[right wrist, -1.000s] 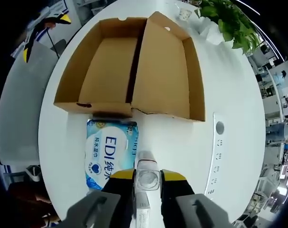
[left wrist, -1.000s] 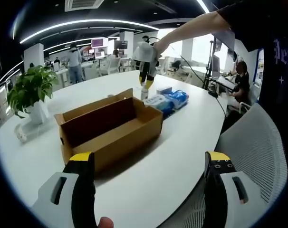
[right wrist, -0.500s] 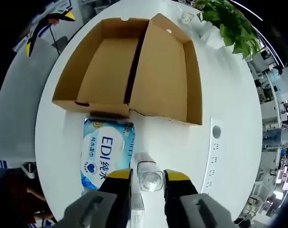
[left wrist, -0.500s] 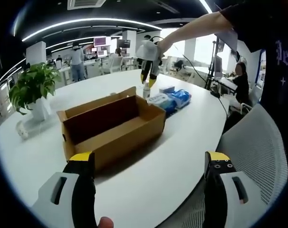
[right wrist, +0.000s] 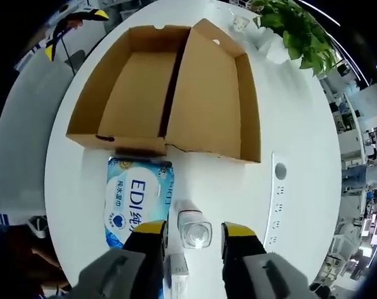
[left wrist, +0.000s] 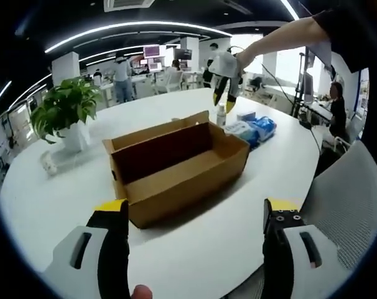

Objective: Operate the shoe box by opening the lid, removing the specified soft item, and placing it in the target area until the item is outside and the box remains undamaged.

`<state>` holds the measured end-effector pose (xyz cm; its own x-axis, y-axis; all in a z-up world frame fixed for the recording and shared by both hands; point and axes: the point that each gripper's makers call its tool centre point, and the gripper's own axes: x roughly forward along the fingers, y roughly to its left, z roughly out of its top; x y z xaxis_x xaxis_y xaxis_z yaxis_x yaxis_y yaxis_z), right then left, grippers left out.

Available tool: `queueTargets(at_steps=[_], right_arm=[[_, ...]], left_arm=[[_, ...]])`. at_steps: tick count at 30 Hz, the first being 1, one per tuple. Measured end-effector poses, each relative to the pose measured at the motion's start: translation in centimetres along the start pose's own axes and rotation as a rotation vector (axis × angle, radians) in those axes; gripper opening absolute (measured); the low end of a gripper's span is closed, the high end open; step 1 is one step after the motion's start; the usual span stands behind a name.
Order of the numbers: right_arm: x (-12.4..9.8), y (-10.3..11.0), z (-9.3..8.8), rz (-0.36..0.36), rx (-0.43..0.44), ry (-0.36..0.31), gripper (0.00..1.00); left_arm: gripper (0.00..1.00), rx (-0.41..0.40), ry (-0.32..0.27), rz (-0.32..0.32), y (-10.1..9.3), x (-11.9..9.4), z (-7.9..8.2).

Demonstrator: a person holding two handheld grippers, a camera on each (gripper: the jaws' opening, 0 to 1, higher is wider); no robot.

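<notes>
Right gripper [right wrist: 193,232] at the bottom centre of the right gripper view has just let go: a second ago its yellow-tipped jaws were pinched on the small clear bottle [right wrist: 194,229], and now they stand spread, the bottle upright between them on the white table [right wrist: 288,112]. That looks like a finished set-down, so the bottle is out of the box and parked. Just left of it lies the blue wet-wipes pack [right wrist: 136,200], the soft item, flat on the table and touching the near wall of the shoe box [right wrist: 170,93]. In the upper half of that view the box sits open, lid folded back, both compartments bare cardboard with nothing inside and no tear apparent. Left gripper [left wrist: 195,215], low in the left gripper view, hangs open and empty above the table edge, well short of the box.
</notes>
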<state>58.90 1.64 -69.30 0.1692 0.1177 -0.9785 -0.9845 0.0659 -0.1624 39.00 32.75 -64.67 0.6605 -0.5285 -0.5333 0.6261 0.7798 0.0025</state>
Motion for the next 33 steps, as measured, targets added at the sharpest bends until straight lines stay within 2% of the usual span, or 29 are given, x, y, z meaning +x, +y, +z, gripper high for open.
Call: queueTargets(at_steps=[6,12,15,19,23,25,28,33], right_arm=[[-1.2,-1.2,0.5,-0.034,0.060,-0.053,0.38],[-2.0,-2.1,1.0,-0.062,0.091,-0.087,0.41],[-2.4,-2.7,1.1,-0.075,0.111,-0.101,0.41],[-2.9,-3.8,1.7,-0.098,0.186,-0.151,0.42],[-3.1,-4.5,1.9,-0.127,0.196,-0.157,0.42],[-3.1,-5.1,2.2,-0.143,0.240,-0.174,0.41],[-2.8,-6.0,2.1,-0.176,0.273,-0.161,0.40],[-2.2,-6.9,2.1,-0.192,0.333,-0.169,0.37]], left_arm=[[0.77,-0.061,-0.035,0.094,3.8,0.3,1.4],[0.69,-0.092,-0.038,0.140,6.2,0.9,1.7],[0.62,-0.149,-0.053,0.166,7.6,1.1,1.8],[0.58,-0.186,-0.053,0.179,8.7,1.4,1.7],[0.49,-0.205,-0.033,0.207,10.0,1.8,1.2],[0.45,-0.212,-0.028,0.219,10.6,2.0,1.1],[0.37,-0.237,-0.022,0.230,11.1,2.3,0.9],[0.27,-0.260,0.023,0.263,11.8,2.9,-0.3]])
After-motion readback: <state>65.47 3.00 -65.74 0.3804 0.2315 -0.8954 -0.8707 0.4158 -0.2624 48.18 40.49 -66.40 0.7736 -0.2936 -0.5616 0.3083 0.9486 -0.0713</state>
